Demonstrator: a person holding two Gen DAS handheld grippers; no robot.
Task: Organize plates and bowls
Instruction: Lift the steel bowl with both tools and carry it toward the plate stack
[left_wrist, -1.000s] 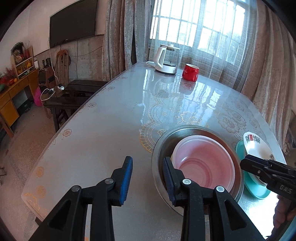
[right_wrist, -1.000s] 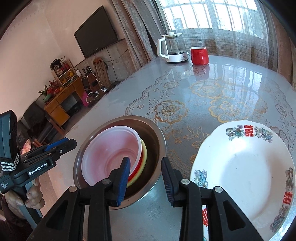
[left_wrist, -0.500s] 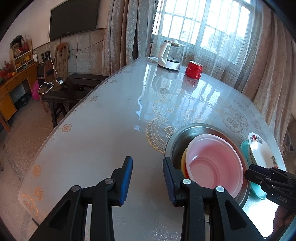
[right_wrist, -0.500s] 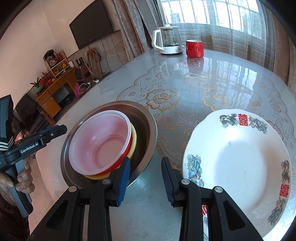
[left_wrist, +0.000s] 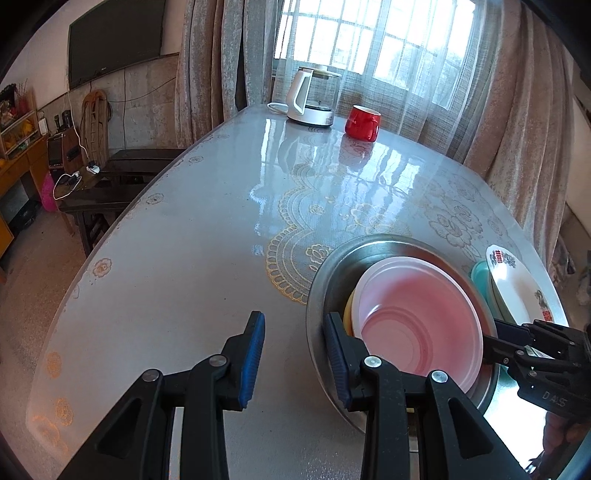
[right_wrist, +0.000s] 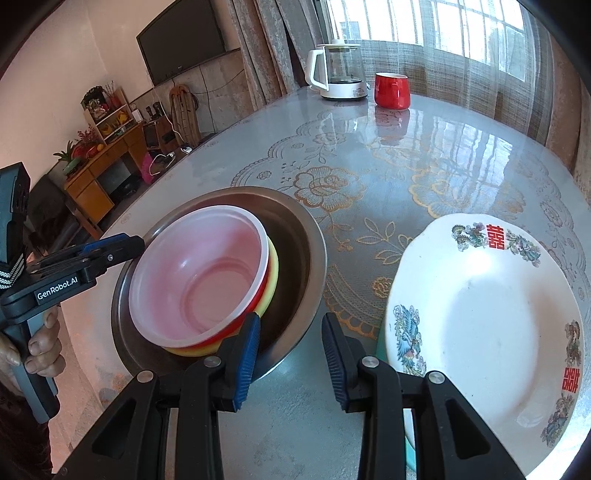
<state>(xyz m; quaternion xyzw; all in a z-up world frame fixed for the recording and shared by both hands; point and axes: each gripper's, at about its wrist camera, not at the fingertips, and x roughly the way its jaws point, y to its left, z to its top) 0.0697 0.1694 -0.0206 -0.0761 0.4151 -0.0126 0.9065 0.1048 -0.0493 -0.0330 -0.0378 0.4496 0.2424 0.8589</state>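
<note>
A steel basin on the table holds a stack of bowls: a pink bowl on top, red and yellow bowls under it. A white patterned plate lies on a teal plate to the right. My left gripper is open, its jaws astride the basin's left rim. My right gripper is open, astride the basin's near right rim. Each gripper shows in the other's view, the left one and the right one.
A white kettle and a red mug stand at the table's far end by the curtained window. A dark bench and wooden cabinet stand off the table's left edge.
Both grippers moved in on the basin from opposite sides. The left now straddles its left rim, the right its near right rim. The dishes have not moved.
</note>
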